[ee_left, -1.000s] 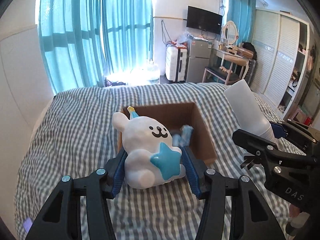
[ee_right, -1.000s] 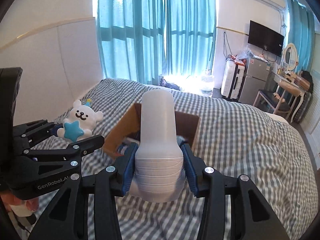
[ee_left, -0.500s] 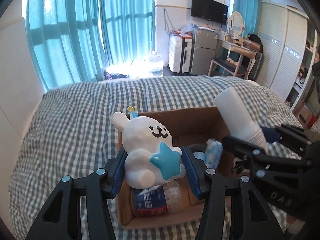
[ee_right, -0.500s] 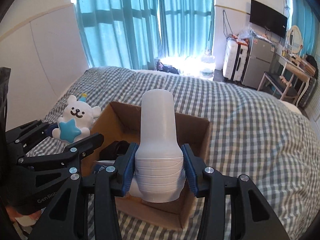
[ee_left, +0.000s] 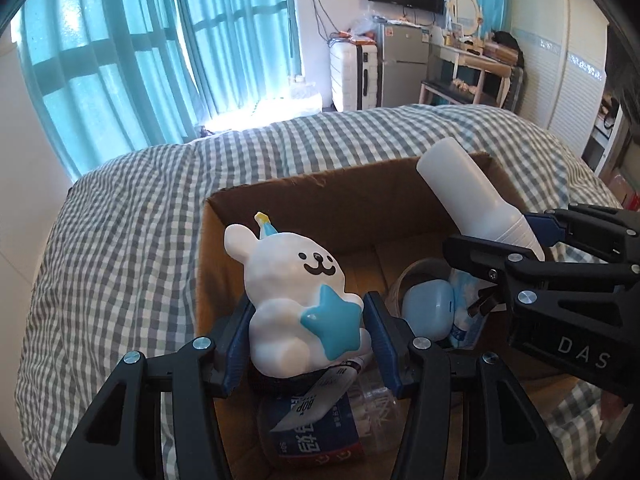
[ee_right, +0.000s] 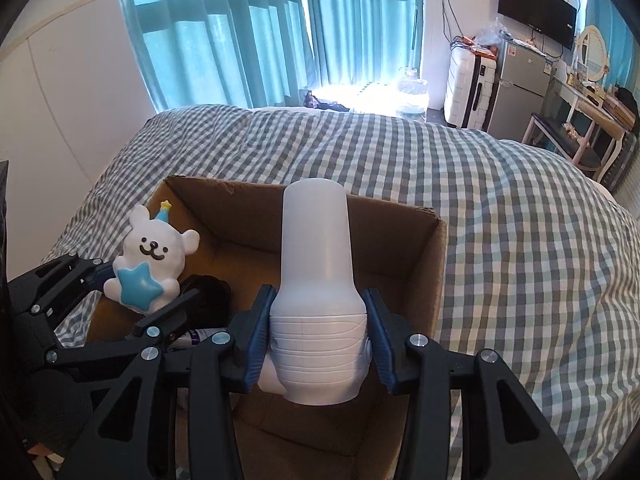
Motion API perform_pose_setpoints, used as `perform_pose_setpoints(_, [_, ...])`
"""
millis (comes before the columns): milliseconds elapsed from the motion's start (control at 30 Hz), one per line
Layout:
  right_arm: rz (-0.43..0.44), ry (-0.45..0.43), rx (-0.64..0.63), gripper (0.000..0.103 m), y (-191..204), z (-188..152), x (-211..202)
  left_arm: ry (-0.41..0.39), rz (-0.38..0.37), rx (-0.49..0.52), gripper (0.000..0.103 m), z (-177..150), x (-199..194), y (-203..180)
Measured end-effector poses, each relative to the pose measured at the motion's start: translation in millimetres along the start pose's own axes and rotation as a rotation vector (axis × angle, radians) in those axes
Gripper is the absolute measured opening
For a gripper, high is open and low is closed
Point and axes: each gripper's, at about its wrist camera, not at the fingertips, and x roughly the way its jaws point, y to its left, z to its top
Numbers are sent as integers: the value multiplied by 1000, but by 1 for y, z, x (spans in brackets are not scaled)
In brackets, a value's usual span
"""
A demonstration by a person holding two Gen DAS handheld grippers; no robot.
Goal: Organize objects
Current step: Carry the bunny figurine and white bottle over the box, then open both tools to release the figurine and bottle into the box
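My left gripper (ee_left: 306,334) is shut on a white bear figure with a blue star (ee_left: 298,292) and holds it above the left part of an open cardboard box (ee_left: 320,196). My right gripper (ee_right: 316,330) is shut on a white plastic bottle (ee_right: 316,280) and holds it over the box's right part (ee_right: 432,264). The bear also shows in the right wrist view (ee_right: 150,264), and the bottle in the left wrist view (ee_left: 472,196). In the box lie a clear labelled bottle (ee_left: 324,420), a light blue case (ee_left: 428,312) and a dark object (ee_right: 208,292).
The box sits on a bed with a grey-and-white checked cover (ee_right: 520,216). Teal curtains (ee_left: 160,52) hang behind the bed. A suitcase (ee_right: 468,80), a small fridge (ee_right: 520,88) and a dressing table (ee_left: 472,56) stand at the far wall.
Both grippers have moved forward and now hang over the box, each still holding its object. More of the box's inside shows now.
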Motion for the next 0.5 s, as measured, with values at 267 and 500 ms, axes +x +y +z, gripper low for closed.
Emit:
perform_pose_setpoints(267, [20,15,1,45,6,-3,10,14,11,1,55,-5,12,1])
perform_pose_setpoints(500, [26,-12,16,60,8,-2,1,9,-13,11,68,-7,11,-5])
